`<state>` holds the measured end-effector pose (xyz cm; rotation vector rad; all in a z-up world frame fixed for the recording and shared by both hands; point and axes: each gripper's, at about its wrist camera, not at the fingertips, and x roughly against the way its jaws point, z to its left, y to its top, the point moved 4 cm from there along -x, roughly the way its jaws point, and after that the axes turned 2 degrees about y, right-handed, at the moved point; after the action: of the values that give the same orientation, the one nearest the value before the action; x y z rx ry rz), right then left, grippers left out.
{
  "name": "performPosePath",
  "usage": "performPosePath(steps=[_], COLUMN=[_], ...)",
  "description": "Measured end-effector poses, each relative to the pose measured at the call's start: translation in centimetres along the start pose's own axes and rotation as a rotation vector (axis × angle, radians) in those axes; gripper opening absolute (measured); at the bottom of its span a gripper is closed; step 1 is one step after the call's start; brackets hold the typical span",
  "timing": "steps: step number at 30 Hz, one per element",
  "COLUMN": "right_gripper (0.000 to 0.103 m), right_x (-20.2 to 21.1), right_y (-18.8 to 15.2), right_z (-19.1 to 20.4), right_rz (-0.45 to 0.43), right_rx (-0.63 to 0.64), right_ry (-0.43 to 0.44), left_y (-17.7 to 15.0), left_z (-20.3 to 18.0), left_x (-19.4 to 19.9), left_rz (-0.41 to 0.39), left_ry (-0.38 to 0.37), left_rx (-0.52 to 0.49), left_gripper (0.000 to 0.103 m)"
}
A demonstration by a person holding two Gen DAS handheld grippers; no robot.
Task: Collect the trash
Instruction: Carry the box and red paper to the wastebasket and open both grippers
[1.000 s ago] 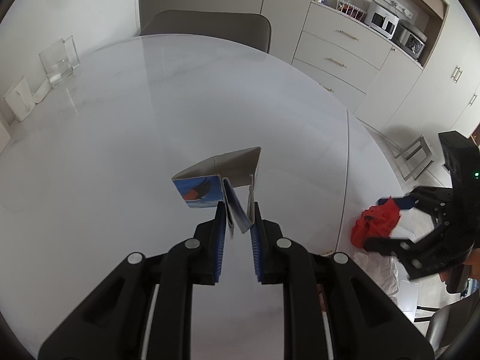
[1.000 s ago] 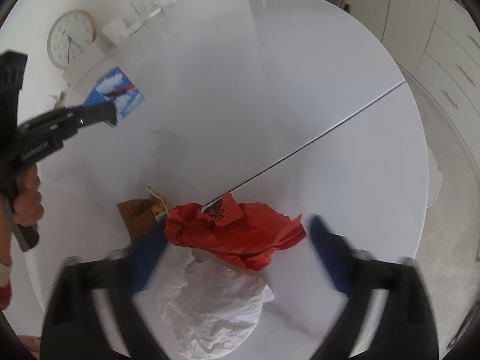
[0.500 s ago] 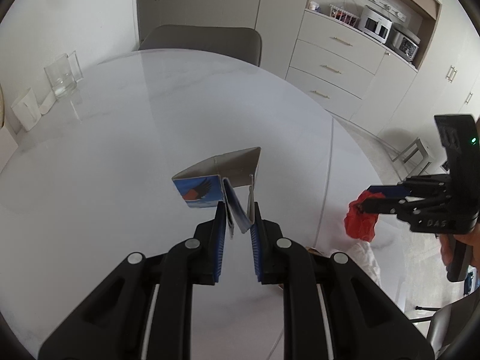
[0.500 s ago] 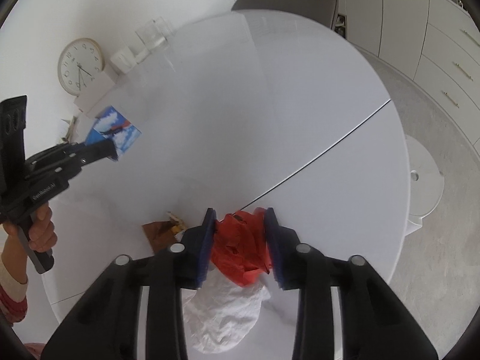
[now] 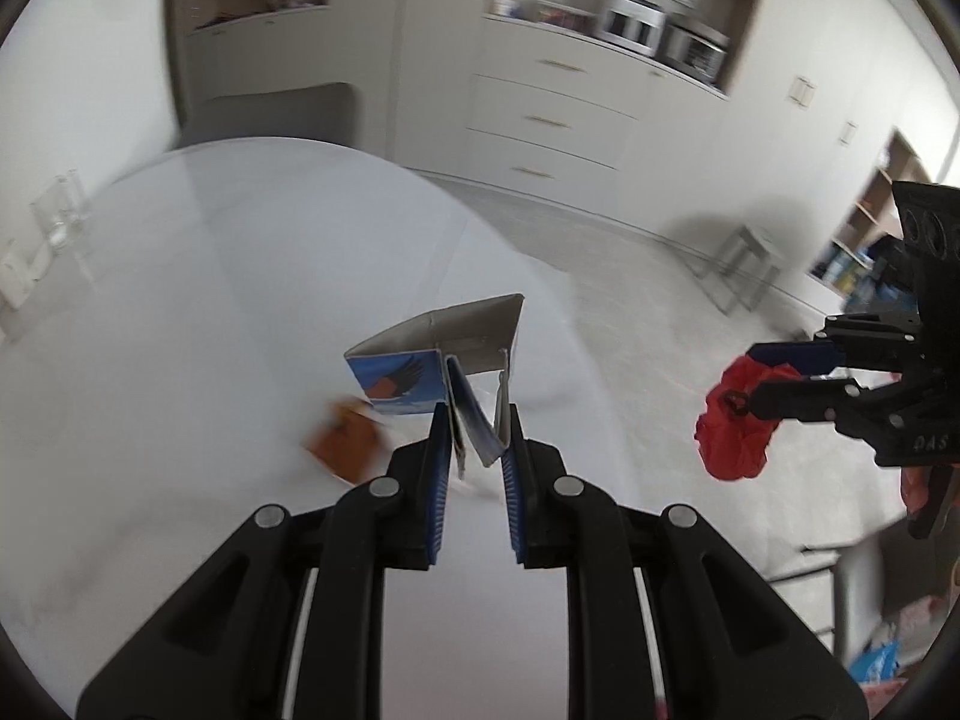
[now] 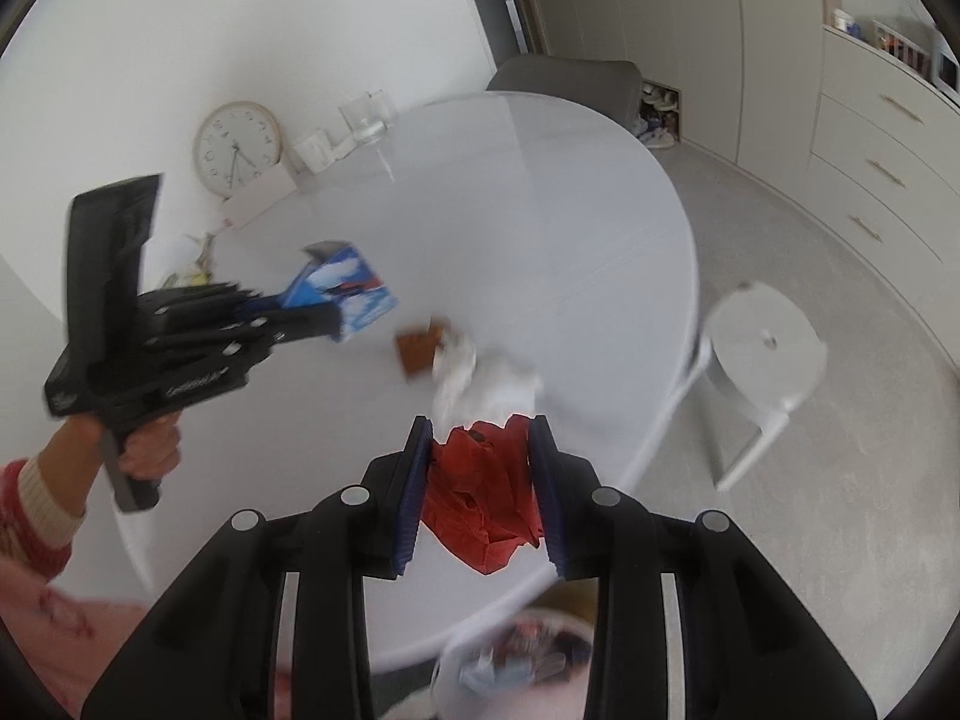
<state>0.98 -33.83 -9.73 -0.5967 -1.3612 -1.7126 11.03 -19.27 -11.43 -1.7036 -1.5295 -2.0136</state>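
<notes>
**Both grippers carry trash above the round white table**

Your left gripper [image 5: 474, 420] is clamped on a torn blue-and-white carton [image 5: 438, 366], its opened grey flap standing up toward twelve o'clock in the left wrist view. The carton is clear of the table [image 5: 180, 312]. At three o'clock in that view, your right gripper [image 5: 780, 375] appears side-on, with a crumpled red wrapper [image 5: 735, 432] hanging from its tips over the floor past the table's edge.

In the right wrist view, the right gripper [image 6: 480, 468] is pressed together on the red wrapper [image 6: 480, 498], which bulges out between and below the blue pads. Its jaws have just closed in on that wrapper. At nine o'clock there, your left hand [image 6: 147, 450], in a red-and-cream sleeve, grips the handle of the left gripper [image 6: 336, 318], which holds the carton [image 6: 348, 288] above the table [image 6: 540, 210].

On the table, near the centre of the right wrist view, lie a crumpled white tissue [image 6: 480, 378] and, touching it at its ten o'clock, a small brown scrap [image 6: 420, 348]. A bin with a white liner [image 6: 510, 660] shows at six o'clock, blurred, below the table's edge.
</notes>
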Motion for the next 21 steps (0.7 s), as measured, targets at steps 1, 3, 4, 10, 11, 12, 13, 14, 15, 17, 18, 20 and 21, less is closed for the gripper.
performPosePath(steps=[1,3,4,10,11,12,13,14,15,17,18,20,21], right_gripper=[0.034,0.034,0.034,0.036,0.038,0.041,0.049,0.061,0.080,0.100,0.101,0.101,0.101], right_x=[1.4,2.9,3.5,1.4,0.6,0.0,-0.9,-1.8,-2.3,-3.0,-3.1,-3.1,-2.8], right_y=[-2.1,-5.6,-7.8,-17.1,-18.0,-19.0,-20.2,-21.0,-21.4,-22.6,-22.9,-23.7,-24.0], right_z=[0.0,0.0,0.0,-0.4,-0.6,-0.9,-1.3,-1.7,-2.0,-2.7,-2.9,-3.7,-4.1], right_rz=[0.015,0.045,0.069,0.185,0.199,0.205,0.218,0.237,0.239,0.244,0.251,0.286,0.291], right_rx=[-0.010,-0.035,-0.041,-0.082,-0.090,-0.094,-0.105,-0.115,-0.117,-0.127,-0.135,-0.166,-0.177], right_ry=[-0.005,-0.009,-0.014,-0.001,0.000,0.002,0.019,0.033,0.028,0.019,0.023,0.020,0.010], left_y=[-0.8,-2.2,-3.0,-6.9,-7.3,-7.8,-8.3,-8.7,-9.0,-9.5,-9.6,-10.2,-10.4], left_z=[-1.6,-4.4,-5.8,-12.2,-12.9,-13.7,-14.4,-15.1,-15.7,-16.8,-17.2,-17.7,-18.0], left_x=[0.5,1.0,1.2,1.3,1.3,1.2,1.2,1.2,1.2,1.1,0.9,0.8,0.8], left_rz=[0.006,0.024,0.038,0.114,0.125,0.136,0.144,0.149,0.156,0.166,0.169,0.180,0.184], left_ry=[-0.013,-0.038,-0.054,-0.103,-0.108,-0.110,-0.111,-0.108,-0.108,-0.107,-0.104,-0.101,-0.100], left_rx=[-0.009,-0.023,-0.026,-0.052,-0.058,-0.066,-0.076,-0.083,-0.088,-0.095,-0.100,-0.107,-0.108], left_gripper=[0.017,0.017,0.017,0.017,0.017,0.017,0.017,0.017,0.017,0.017,0.017,0.017,0.017])
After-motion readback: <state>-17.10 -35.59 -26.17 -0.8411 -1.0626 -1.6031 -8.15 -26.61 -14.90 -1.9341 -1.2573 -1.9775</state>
